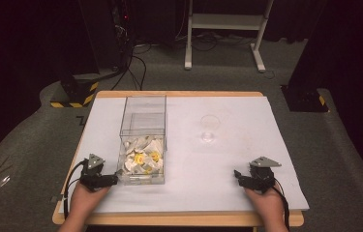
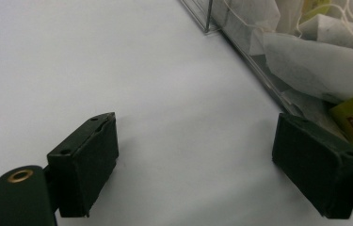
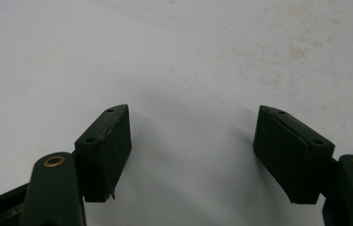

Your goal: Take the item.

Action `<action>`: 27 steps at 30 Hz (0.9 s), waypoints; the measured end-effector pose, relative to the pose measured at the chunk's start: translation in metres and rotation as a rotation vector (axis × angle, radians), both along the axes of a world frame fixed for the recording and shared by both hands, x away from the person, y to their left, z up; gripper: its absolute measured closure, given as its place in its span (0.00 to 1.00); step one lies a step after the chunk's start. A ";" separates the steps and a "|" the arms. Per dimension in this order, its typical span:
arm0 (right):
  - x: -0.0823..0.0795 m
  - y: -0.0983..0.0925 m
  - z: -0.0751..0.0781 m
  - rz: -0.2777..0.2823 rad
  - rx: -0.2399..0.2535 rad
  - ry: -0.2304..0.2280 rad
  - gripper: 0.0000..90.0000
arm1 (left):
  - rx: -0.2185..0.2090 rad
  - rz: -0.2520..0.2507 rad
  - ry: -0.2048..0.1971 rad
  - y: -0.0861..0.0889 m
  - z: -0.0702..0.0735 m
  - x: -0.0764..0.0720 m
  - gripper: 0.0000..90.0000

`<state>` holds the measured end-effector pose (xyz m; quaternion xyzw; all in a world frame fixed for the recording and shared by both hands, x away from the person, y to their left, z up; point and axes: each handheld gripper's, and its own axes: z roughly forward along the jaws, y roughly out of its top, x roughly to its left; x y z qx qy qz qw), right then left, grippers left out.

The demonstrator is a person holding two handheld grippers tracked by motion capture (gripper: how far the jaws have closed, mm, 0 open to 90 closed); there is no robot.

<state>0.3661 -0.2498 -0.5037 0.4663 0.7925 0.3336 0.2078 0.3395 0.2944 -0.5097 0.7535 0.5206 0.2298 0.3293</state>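
— Right, both hands are low at the near edge of the table (image 1: 227, 104), one to each side. The left gripper (image 1: 113, 180) rests just beside the clear box (image 1: 143, 140), at its near left corner. Jaws spread wide, nothing between them.

— And the other one?

— The right gripper (image 1: 237, 175) sits well apart from everything, over at the near right. Its view shows the jaws gaping too, with bare white surface between them and a few faint stains further off. Empty as well.

— So what's the box for?

— It's a tall transparent container with tea bags (image 1: 143, 159) heaped at its near end, white sachets with strings and yellow tags. From the left gripper view the wall of the box runs right alongside one jaw.

— There's something else out in the middle.

— A small clear cup (image 1: 209, 126), upright, standing alone beyond the right hand. No job was announced, so I'm guessing: bags near the left hand, cup within the right hand's reach, which looks like a layout for moving a bag across. Both tools parked open reads to me as a ready stance.
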 end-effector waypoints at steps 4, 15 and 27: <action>0.001 0.000 0.000 -0.001 0.002 0.000 0.31 | 0.001 -0.001 0.001 0.000 0.000 0.000 0.17; 0.000 0.001 0.000 -0.005 -0.007 -0.003 0.30 | 0.009 0.002 -0.005 0.000 0.000 0.000 0.17; 0.000 0.001 0.000 -0.023 -0.020 -0.007 0.25 | 0.009 0.001 -0.006 0.000 0.000 0.000 0.17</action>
